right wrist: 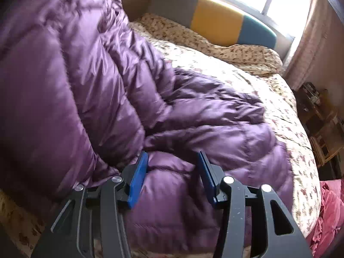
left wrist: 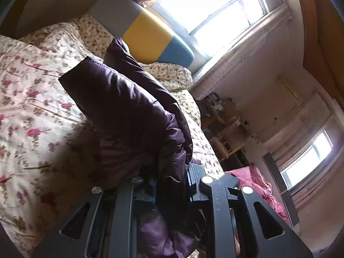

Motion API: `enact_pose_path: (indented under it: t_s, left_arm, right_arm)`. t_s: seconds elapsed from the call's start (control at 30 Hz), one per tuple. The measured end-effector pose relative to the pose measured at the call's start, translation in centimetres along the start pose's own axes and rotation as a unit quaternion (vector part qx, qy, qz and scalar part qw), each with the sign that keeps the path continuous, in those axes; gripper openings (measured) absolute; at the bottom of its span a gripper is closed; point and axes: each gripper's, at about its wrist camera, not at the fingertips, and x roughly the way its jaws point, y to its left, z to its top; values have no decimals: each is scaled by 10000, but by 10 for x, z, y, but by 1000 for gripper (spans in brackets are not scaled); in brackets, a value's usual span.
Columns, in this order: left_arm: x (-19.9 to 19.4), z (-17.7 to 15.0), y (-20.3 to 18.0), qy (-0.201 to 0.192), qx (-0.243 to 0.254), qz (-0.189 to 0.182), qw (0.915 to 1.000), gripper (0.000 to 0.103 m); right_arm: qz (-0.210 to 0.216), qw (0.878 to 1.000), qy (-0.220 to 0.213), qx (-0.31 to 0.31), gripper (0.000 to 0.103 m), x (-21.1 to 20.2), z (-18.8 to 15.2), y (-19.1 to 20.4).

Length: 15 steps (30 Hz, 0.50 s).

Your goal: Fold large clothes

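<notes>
A large purple puffer jacket lies spread over the floral bed, with its left part raised in a tall fold. My left gripper is shut on a bunch of the jacket, which hangs dark and lifted above the bedspread in the left wrist view. My right gripper stands open low over the jacket's near edge. A quilted bulge of the jacket sits between its blue pads, which do not squeeze it.
The bed wears a cream floral cover and has a grey, yellow and blue headboard under a bright window. A pink quilt lies off the bed's right side, near wooden shelves.
</notes>
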Motion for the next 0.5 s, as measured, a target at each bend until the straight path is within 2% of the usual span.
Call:
enact_pose_path:
  t_s: [0.13,0.3,0.5]
  left_arm:
    - [21,4,-17,116,178,42,9998,20]
    - [55,4,-39,356,449,41,9983,20]
    - [114,-7,-63,762,656,189,9948,20]
  right_arm:
    - [-127,9996,-77,227,52,-17,-2,-24]
    - [-487,9957,-180,770,53,-43,-11,-69]
    - [-1049,9858,137,1303,53,-50,-35,-122]
